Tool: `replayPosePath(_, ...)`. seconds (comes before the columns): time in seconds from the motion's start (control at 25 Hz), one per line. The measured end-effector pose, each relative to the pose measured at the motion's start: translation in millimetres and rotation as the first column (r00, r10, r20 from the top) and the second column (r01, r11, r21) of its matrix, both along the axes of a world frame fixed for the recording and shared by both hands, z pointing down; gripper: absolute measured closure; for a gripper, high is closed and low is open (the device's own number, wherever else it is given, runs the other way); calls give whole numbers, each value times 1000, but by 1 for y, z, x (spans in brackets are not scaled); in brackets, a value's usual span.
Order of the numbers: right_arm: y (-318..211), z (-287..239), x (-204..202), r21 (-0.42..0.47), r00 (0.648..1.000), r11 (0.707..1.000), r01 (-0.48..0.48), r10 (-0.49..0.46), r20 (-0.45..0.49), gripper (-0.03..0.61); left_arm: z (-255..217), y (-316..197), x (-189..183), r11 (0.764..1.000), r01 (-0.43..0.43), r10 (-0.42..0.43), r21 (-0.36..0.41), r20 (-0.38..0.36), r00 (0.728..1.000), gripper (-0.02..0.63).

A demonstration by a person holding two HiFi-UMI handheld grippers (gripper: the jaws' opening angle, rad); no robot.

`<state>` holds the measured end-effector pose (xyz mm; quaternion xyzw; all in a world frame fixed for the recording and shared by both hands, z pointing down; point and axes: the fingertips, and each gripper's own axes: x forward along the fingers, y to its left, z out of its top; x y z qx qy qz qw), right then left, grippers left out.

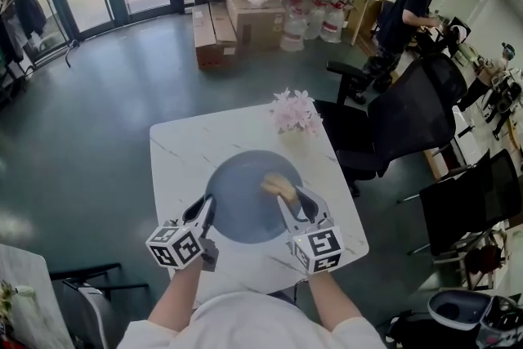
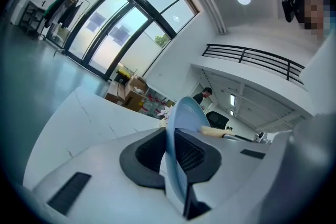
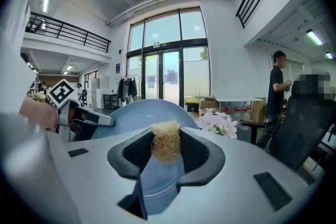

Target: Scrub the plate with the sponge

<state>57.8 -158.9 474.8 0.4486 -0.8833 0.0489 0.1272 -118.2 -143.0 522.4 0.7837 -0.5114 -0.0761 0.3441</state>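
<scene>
The plate [image 1: 245, 196] is lying in the near middle of the desk [image 1: 176, 151]. The left gripper [image 1: 207, 207] is clamping its left rim, jaws nearly together. The right gripper [image 1: 286, 194] is pinching the straw-coloured sponge [image 1: 278, 185] tight and holding it over the plate's right part. Whether the fibres are actually pressing on the surface is hard to tell from these angles. No suds or wet streaks are showing, so I am judging the scrubbing as barely begun, with most of the face left to cover. The plate is carrying nothing besides the sponge. Pink flowers [image 1: 296, 112] are standing at the desk's far edge, and cardboard boxes [image 1: 245, 8] are sitting on the floor far beyond.
</scene>
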Motion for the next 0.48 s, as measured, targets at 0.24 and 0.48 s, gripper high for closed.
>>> replayPosePath(0.24,20,24,14,-60,1000,998,-24,23,-8,428,-4,-13,-14,999,42,-42,15,-5,999,570)
replayPosePath(0.48,47,41,-17,-108,998,992,61,-62,-4,428,-16,-26,-28,995,86,-85,45,-13,996,570)
